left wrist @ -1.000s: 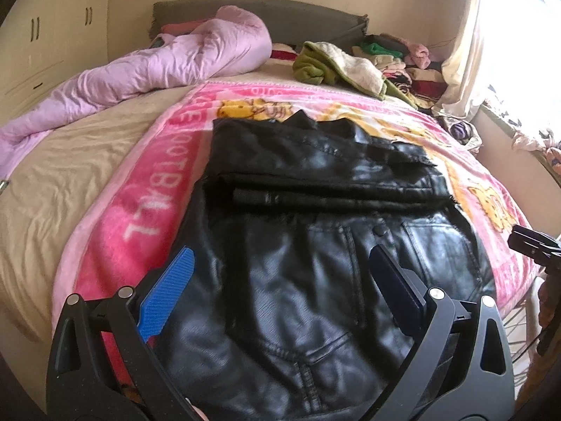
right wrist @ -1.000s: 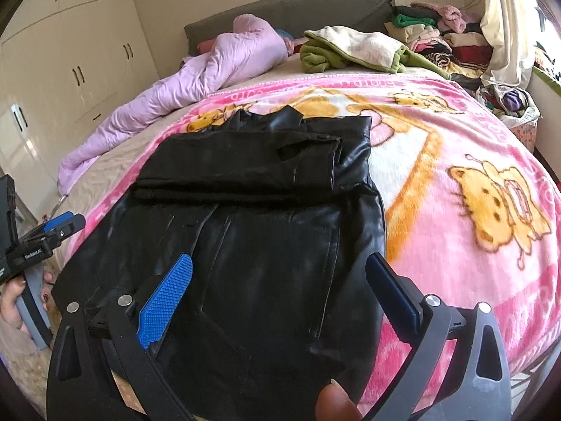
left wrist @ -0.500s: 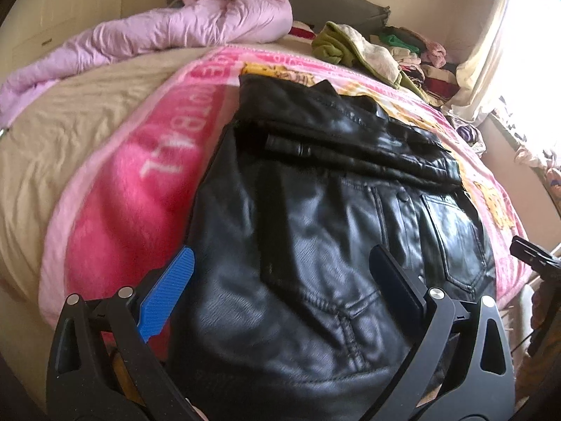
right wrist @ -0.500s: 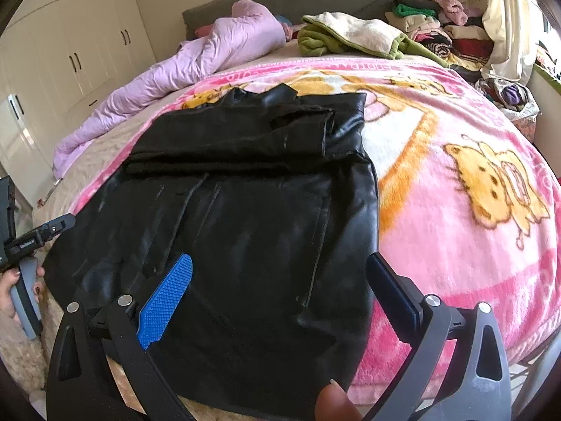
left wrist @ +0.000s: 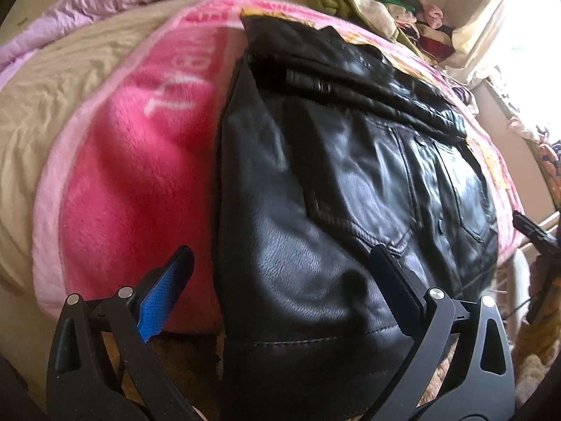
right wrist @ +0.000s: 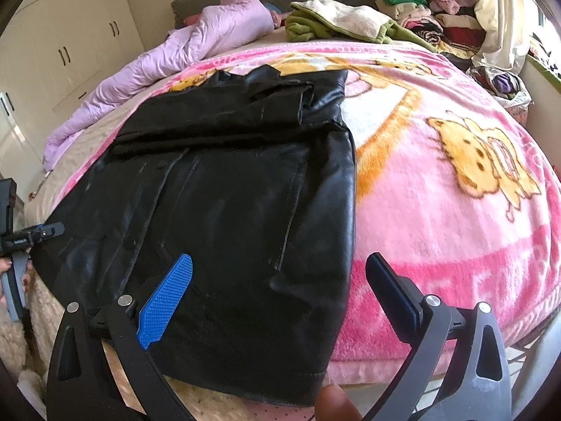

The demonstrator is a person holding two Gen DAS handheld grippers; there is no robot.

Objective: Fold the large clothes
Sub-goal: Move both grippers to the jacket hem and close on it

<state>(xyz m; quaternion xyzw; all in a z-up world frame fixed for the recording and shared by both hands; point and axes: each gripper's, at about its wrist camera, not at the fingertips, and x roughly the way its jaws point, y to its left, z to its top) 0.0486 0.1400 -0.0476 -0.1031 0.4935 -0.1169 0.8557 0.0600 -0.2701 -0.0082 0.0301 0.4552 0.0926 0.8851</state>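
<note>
Your left gripper (left wrist: 280, 277) spread over the hem | black leather jacket (right wrist: 228, 210) on pink cartoon blanket (right wrist: 438, 193); sleeves folded across the top; bottom-up fold left, I judge | right gripper (right wrist: 280, 280) spread, empty

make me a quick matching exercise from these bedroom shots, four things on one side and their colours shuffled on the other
Things:
1. jacket
2. blanket
3. duvet
4. garment by the headboard

Colours:
A. green
B. pink with yellow cartoon figures
C. black
D. lilac

Pairs: 1-C, 2-B, 3-D, 4-A
</note>
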